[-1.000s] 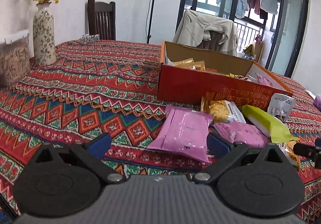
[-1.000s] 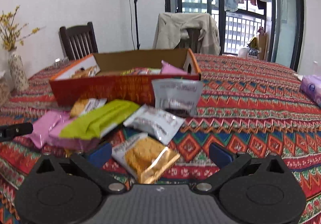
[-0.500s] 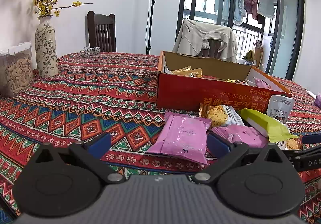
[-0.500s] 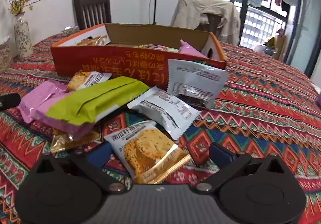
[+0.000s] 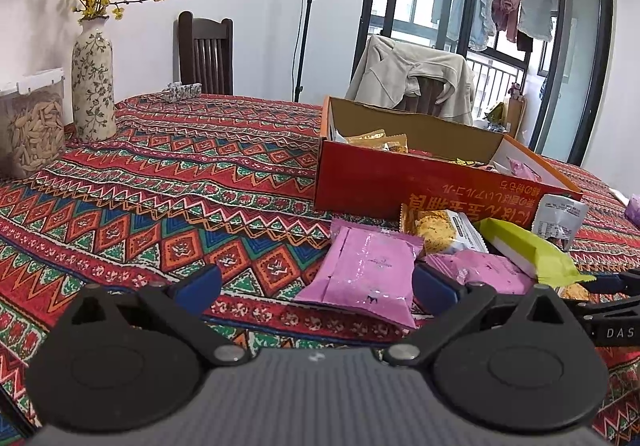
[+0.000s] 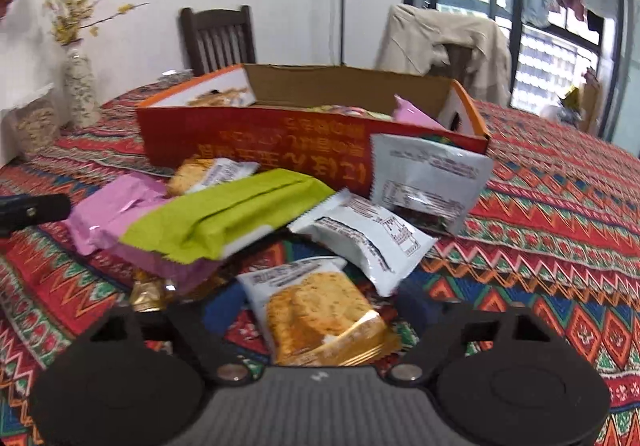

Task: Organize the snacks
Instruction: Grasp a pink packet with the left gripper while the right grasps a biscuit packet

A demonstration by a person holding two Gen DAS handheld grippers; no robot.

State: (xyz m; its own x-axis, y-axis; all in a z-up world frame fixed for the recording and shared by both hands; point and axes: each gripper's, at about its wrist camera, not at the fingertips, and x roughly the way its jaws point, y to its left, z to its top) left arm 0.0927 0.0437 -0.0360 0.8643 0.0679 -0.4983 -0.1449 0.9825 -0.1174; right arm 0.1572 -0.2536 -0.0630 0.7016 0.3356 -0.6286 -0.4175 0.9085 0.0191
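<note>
We had just been closing the jaws of our right gripper (image 6: 316, 306) around the cracker packet (image 6: 316, 316), which lay between the blue pads on the patterned tablecloth (image 6: 560, 206), near the red box (image 6: 256, 142). Whether the pads already pressed it, we could not tell. Our left gripper (image 5: 316, 286) stood wide open and empty, beside the pink packet (image 5: 368, 274).

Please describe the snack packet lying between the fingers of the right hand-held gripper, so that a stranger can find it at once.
Start at the red cardboard box on the patterned tablecloth; loose snacks lie in front of it. Nearest the camera, between the fingers of the right hand-held gripper, lies the biscuit packet. Only it shows a big golden biscuit picture with a shiny gold end.
</note>
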